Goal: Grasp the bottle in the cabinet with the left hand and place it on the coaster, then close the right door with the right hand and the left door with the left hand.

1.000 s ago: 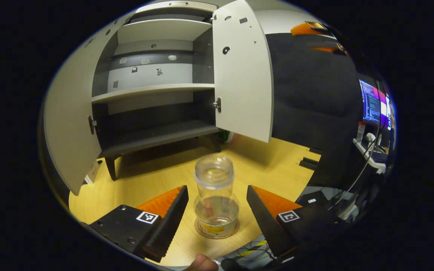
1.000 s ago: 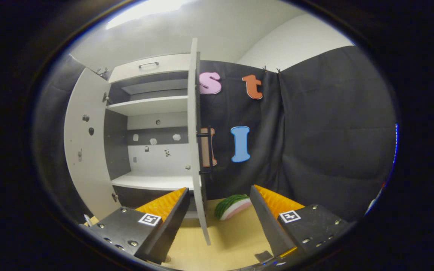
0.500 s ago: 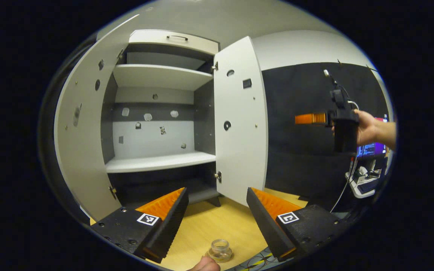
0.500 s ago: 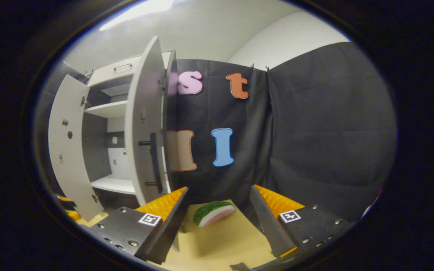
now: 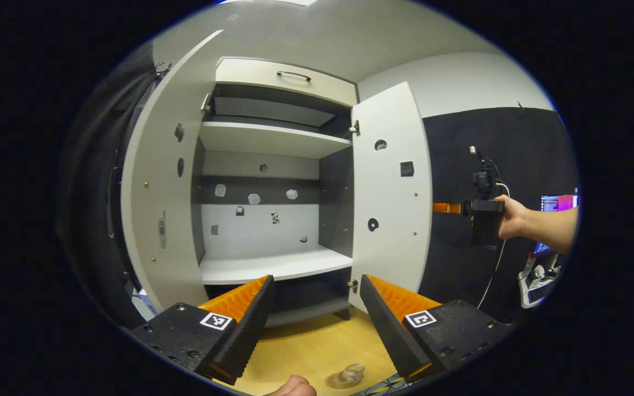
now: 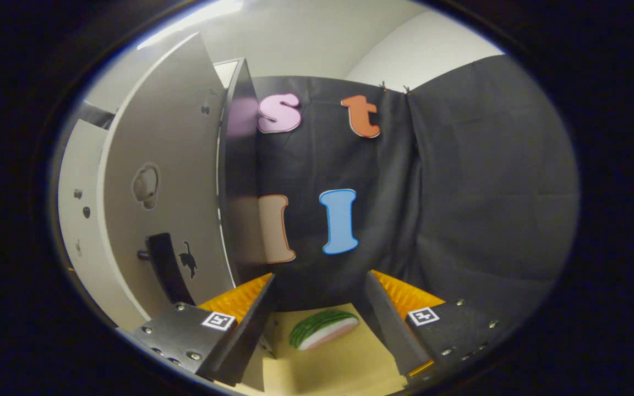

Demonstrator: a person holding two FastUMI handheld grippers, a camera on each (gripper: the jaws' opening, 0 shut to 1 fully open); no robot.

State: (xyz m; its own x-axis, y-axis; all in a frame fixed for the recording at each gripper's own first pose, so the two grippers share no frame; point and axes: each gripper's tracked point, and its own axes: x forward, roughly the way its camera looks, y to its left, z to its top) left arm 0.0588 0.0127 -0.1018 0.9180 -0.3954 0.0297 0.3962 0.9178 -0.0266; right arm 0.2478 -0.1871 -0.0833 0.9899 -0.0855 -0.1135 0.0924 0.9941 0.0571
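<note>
Now the cabinet (image 5: 273, 220) fills more of the left gripper view than a second ago; the right door (image 6: 163, 181) shows its outer face, with the right gripper (image 6: 320, 324) spread empty behind it. Left gripper (image 5: 314, 324) gapes empty above the bottle (image 5: 347, 377) on the table (image 5: 311, 346), so placement looks done and door-closing begins.

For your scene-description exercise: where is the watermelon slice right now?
In the right gripper view, the watermelon slice lies on the wooden table, low centre, between the right gripper fingers, beside the cabinet's right door.

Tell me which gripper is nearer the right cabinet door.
Right. The right gripper sits close behind the right cabinet door, beside its handle; the left gripper faces the cabinet from farther back.
</note>
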